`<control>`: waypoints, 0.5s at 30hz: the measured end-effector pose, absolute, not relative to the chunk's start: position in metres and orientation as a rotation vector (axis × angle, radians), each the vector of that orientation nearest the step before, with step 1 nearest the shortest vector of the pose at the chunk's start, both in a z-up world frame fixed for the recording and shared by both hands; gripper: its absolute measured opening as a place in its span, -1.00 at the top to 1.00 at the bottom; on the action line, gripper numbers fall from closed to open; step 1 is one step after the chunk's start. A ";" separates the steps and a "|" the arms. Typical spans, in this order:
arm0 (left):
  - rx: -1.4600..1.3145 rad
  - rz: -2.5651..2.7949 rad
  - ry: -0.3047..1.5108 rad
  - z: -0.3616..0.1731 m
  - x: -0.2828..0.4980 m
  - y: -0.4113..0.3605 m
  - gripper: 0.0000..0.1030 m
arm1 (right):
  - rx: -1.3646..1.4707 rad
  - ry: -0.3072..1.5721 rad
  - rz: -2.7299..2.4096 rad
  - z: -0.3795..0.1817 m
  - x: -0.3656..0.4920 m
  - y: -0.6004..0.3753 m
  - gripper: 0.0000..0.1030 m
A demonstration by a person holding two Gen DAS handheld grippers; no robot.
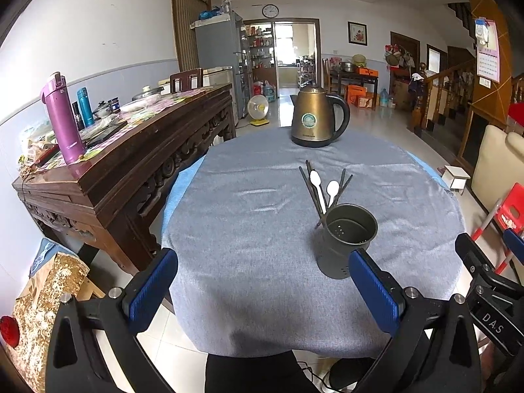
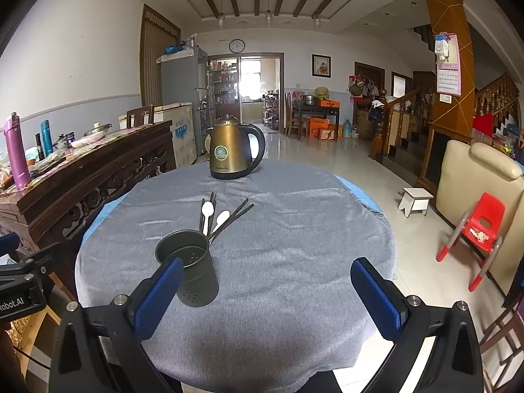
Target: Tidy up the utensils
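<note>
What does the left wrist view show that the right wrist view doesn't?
Only the left wrist view shows the heater fan on the floor and the right gripper's side. Only the right wrist view shows the whole red chair and the sofa. Both show the empty holder, the spoons and chopsticks lying behind it, and the kettle.

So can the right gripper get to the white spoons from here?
Probably yes. The right gripper is open, and the white spoons lie flat on the cloth behind the dark holder, which stands left of its path.
</note>
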State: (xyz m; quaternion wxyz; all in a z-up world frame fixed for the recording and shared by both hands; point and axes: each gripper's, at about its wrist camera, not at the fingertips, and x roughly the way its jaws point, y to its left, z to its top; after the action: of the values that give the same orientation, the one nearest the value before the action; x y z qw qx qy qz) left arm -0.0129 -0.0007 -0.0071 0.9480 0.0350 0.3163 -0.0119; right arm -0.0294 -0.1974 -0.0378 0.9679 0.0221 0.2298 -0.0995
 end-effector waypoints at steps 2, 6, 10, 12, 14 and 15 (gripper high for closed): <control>0.071 -0.025 0.643 -0.007 -0.013 -0.001 -1.00 | 0.043 0.464 -0.200 -0.038 -0.029 -0.197 -1.00; 0.071 -0.026 0.644 -0.007 -0.013 -0.001 -1.00 | 0.044 0.463 -0.200 -0.037 -0.029 -0.197 -1.00; 0.071 -0.025 0.645 -0.007 -0.013 -0.001 -1.00 | 0.045 0.463 -0.200 -0.038 -0.028 -0.197 -1.00; 0.071 -0.026 0.646 -0.007 -0.013 -0.001 -1.00 | 0.046 0.466 -0.199 -0.037 -0.028 -0.197 -1.00; 0.071 -0.027 0.646 -0.007 -0.013 -0.001 -1.00 | 0.047 0.466 -0.200 -0.038 -0.029 -0.197 -1.00; 0.072 -0.026 0.646 -0.007 -0.013 -0.001 -1.00 | 0.047 0.466 -0.200 -0.038 -0.029 -0.197 -1.00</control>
State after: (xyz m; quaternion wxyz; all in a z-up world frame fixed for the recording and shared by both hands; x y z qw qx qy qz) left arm -0.0130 -0.0006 -0.0067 0.9476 0.0352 0.3174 -0.0129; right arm -0.0286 -0.1968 -0.0379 0.9678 0.0232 0.2306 -0.0987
